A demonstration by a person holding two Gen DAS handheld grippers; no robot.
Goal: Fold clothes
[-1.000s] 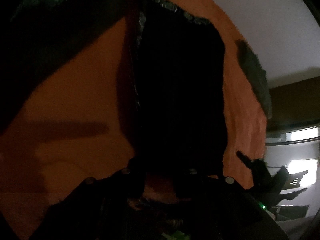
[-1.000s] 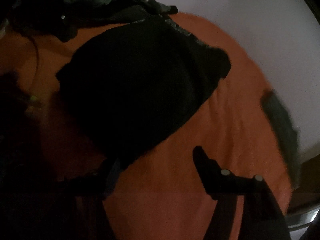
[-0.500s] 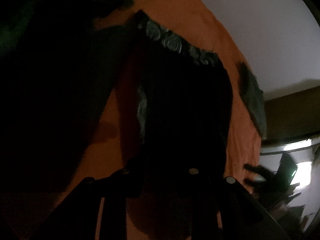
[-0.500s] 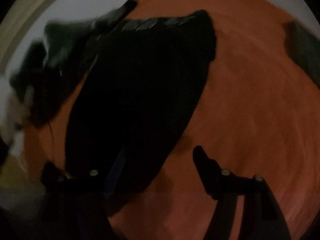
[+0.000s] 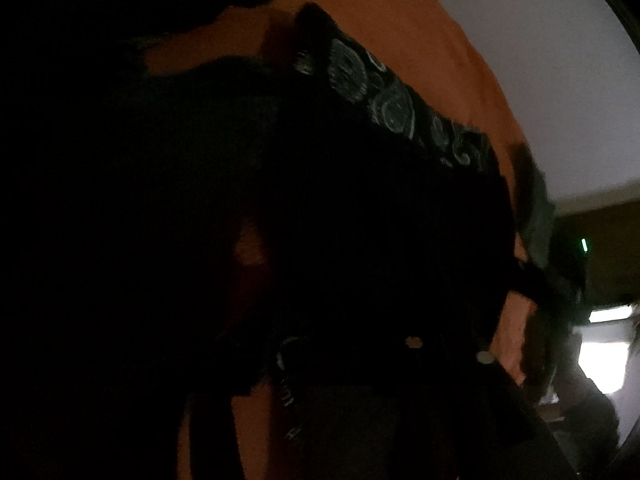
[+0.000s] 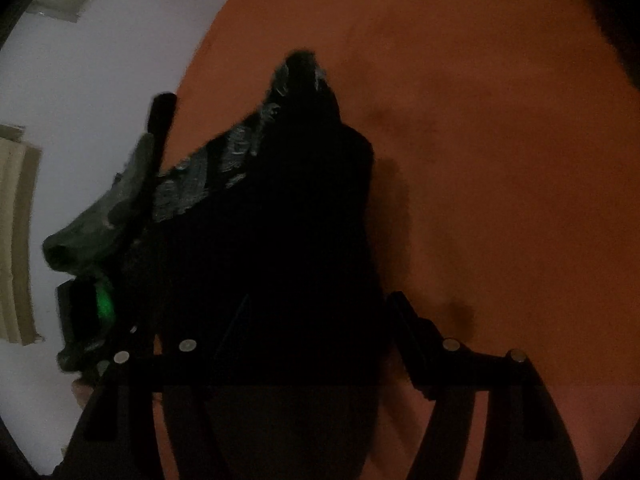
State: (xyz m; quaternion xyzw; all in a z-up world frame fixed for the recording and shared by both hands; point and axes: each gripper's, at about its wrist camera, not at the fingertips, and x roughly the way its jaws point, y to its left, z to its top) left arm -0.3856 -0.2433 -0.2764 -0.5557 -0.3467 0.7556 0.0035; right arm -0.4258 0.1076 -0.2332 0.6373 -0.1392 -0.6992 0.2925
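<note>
A black garment (image 5: 360,240) with a grey patterned band (image 5: 392,108) lies bunched on the orange cover (image 5: 420,32). In the left wrist view it fills the gap of my left gripper (image 5: 316,344). Only the right-hand finger (image 5: 448,352) shows and the other is lost in the dark, so I cannot tell the grip. In the right wrist view the same garment (image 6: 288,220) rises as a peak in front of my right gripper (image 6: 316,300). That gripper is open, with dark fabric over its left finger (image 6: 224,320) and its right finger (image 6: 408,316) bare on the cover (image 6: 500,140).
A grey-green cloth (image 5: 536,200) lies at the cover's right edge. The other gripper's green light (image 5: 585,246) glows beyond it. In the right wrist view a grey-green cloth (image 6: 100,220) and a green light (image 6: 105,300) sit at the left, against a white wall (image 6: 100,60). The scene is very dim.
The garment has been drawn up and closer to both cameras, from lying flat to bunched. My left gripper's right-hand finger sits farther out than before. The right gripper swung round to face the garment's end.
</note>
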